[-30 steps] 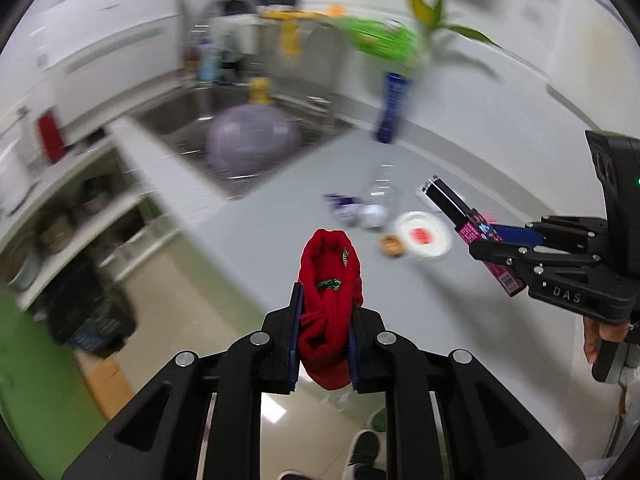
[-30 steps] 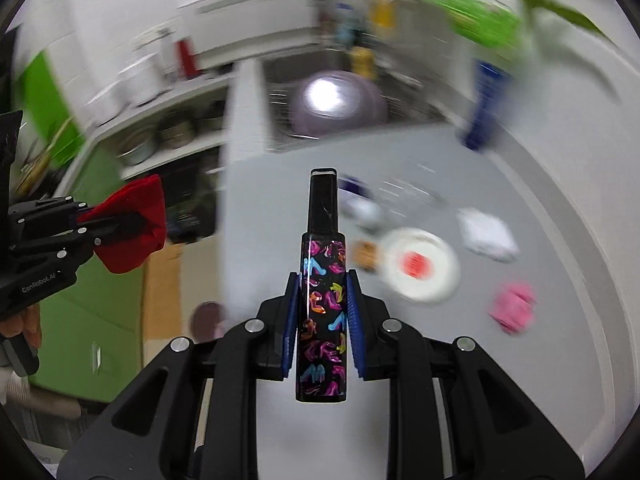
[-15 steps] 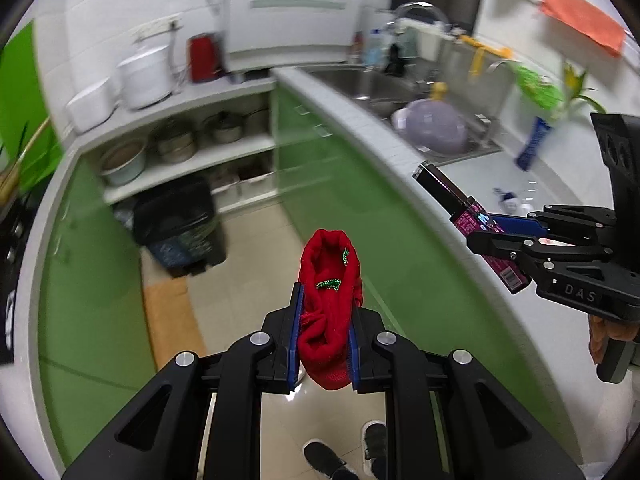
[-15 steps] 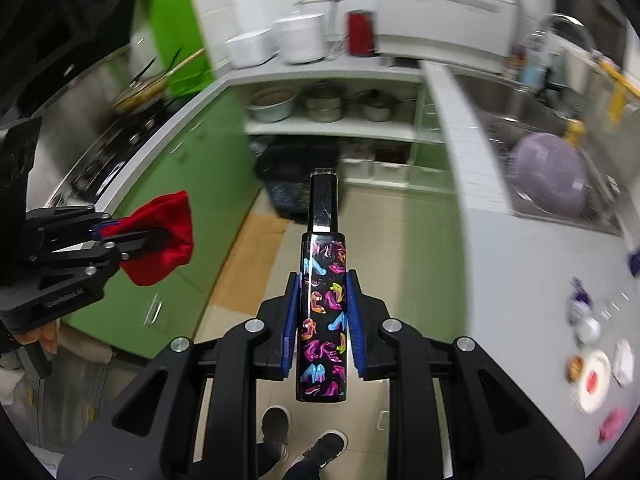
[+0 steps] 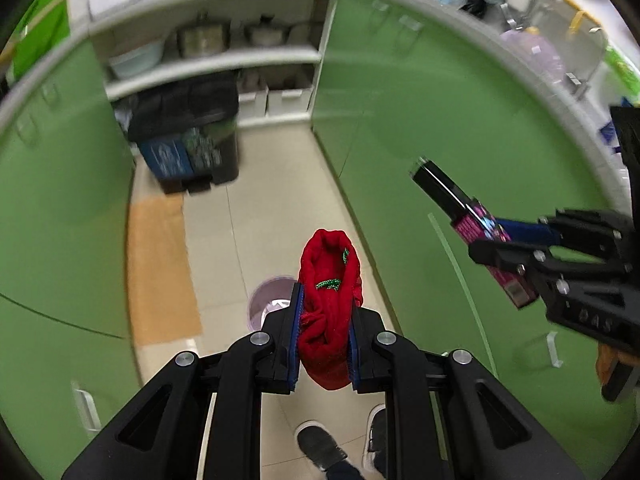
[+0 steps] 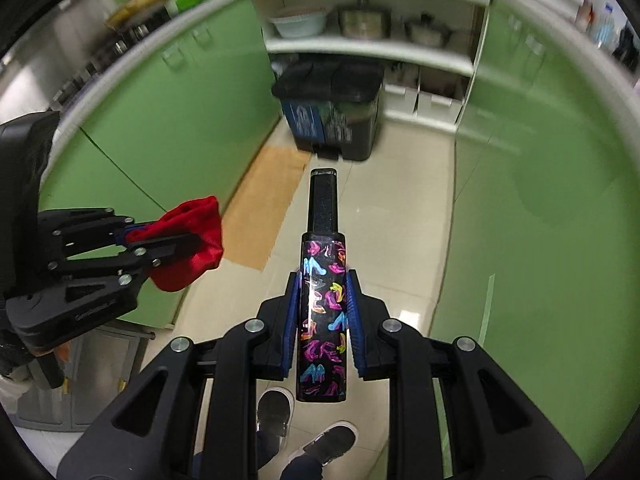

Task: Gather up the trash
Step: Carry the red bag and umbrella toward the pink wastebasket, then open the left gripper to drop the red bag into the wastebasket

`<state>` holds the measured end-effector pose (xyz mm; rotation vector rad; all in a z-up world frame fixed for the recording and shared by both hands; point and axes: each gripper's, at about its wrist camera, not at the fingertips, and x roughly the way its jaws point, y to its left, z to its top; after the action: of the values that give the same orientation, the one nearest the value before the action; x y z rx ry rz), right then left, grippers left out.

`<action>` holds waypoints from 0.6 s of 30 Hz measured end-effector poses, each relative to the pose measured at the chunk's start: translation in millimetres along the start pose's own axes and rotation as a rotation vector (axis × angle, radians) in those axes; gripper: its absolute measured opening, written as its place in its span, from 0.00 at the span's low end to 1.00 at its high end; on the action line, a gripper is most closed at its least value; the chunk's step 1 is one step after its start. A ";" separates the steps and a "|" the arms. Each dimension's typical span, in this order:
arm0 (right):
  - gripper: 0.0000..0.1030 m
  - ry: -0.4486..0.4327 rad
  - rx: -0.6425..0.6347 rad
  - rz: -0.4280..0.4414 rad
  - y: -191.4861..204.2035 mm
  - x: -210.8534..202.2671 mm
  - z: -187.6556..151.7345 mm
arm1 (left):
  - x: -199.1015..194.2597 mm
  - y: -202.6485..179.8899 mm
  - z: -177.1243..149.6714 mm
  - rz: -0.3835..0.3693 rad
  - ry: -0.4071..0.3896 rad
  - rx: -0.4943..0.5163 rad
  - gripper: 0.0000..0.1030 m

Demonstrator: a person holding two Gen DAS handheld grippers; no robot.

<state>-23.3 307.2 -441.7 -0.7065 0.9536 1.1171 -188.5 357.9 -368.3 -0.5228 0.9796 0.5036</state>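
Downward through the left wrist view, the left gripper [image 5: 323,332] had its 2 fingers [image 5: 295,332] nearly closed on a bunched red cloth [image 5: 330,280], which bulged above and below the blue pads and hung over the tiled floor [image 5: 256,240]. Just behind the cloth, low on the floor, stood a small lilac bin [image 5: 266,304], partly hidden by the fingers. Farther off, against the shelves, sat a black pedal bin [image 5: 188,132] with blue and green labels, and an orange mat [image 5: 160,264] lay beside the green cabinets [image 5: 440,120]. At the right edge the right gripper [image 5: 500,240] reached in, clamped on a patterned black tube [image 5: 464,208] that slanted up to the left. 2 dark shoes [image 5: 320,448] showed at the bottom.

Next, in the right wrist view, the right gripper [image 6: 322,312] was pressed tight on the patterned black tube [image 6: 323,320], its plain black cap end pointing away toward the pedal bin [image 6: 332,112] at the far end of the floor. At the left, the left gripper [image 6: 168,244] held the red cloth [image 6: 188,248] in the air beside the green cabinet doors [image 6: 180,120]. The person's shoes [image 6: 276,408] stood below the fingers, and the mat [image 6: 264,208] lay between the 2 grippers.
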 end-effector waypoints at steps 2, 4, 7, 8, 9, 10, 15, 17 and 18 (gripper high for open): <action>0.21 0.017 -0.001 -0.002 -5.3 39.6 -10.8 | 36.5 11.8 -8.3 -0.010 0.010 -0.013 0.17; 0.21 0.032 -0.004 -0.004 -14.2 75.6 -22.6 | 71.0 20.3 -15.4 -0.019 0.019 -0.021 0.17; 0.21 0.046 -0.012 -0.012 -23.8 110.2 -32.5 | 117.3 30.4 -26.1 -0.028 0.034 -0.032 0.18; 0.21 0.048 -0.013 -0.014 -28.6 123.9 -35.5 | 128.8 33.2 -28.9 -0.026 0.038 -0.036 0.19; 0.21 0.049 -0.015 -0.017 -32.4 133.3 -38.6 | 139.1 35.3 -31.6 -0.023 0.044 -0.038 0.21; 0.21 0.051 -0.017 -0.018 -36.6 142.4 -41.5 | 149.6 38.3 -34.7 -0.023 0.047 -0.045 0.27; 0.21 0.059 -0.021 -0.020 -45.3 172.2 -46.9 | 180.8 50.6 -40.7 0.012 0.061 -0.078 0.94; 0.21 0.061 -0.024 -0.019 -48.4 180.0 -47.2 | 186.9 54.7 -39.3 0.006 0.042 -0.082 0.95; 0.21 0.063 -0.025 -0.020 -49.2 182.3 -47.3 | 190.5 56.1 -39.4 0.006 0.044 -0.083 0.95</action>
<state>36.3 327.5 -625.9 -0.7740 0.9847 1.0963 -159.6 407.4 -562.4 -0.6073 1.0056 0.5418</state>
